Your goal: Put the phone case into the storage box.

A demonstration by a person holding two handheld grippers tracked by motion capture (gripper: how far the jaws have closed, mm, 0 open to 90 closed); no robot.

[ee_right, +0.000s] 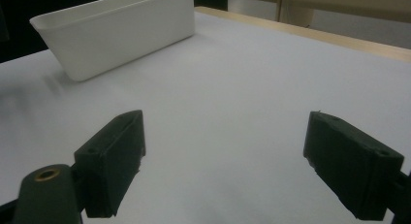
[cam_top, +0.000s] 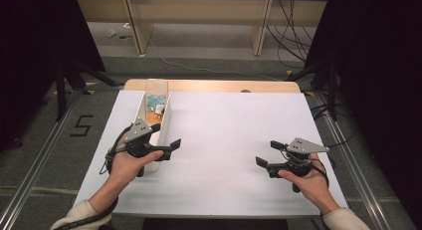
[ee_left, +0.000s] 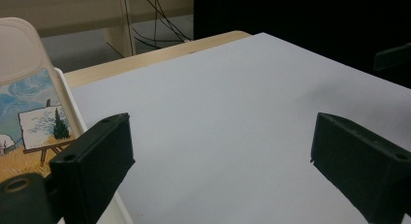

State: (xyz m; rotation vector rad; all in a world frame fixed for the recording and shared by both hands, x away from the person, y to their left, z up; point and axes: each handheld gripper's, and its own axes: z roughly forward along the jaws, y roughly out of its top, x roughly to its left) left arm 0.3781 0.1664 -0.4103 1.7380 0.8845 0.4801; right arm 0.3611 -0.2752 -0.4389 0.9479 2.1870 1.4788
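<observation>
A long white bin (cam_top: 164,121) stands on the left half of the white table (cam_top: 234,120). In it leans a picture card (cam_top: 158,108) showing a painted easel on a yellow field, also seen in the left gripper view (ee_left: 36,124). A clear sleeve (cam_top: 156,86) sticks up from the bin's far end. My left gripper (cam_top: 165,136) is open beside the bin's near end, jaws wide apart over bare table (ee_left: 223,161). My right gripper (cam_top: 268,153) is open at the right front, nothing between its jaws (ee_right: 232,161). It faces the bin (ee_right: 121,32).
The table's wooden far edge (cam_top: 214,85) shows beyond the white sheet. Behind it are a pale wooden shelf frame (cam_top: 139,26) and cables on the floor (cam_top: 293,36). Dark stands flank the table on both sides. A "5" is marked on the floor (cam_top: 82,125) at left.
</observation>
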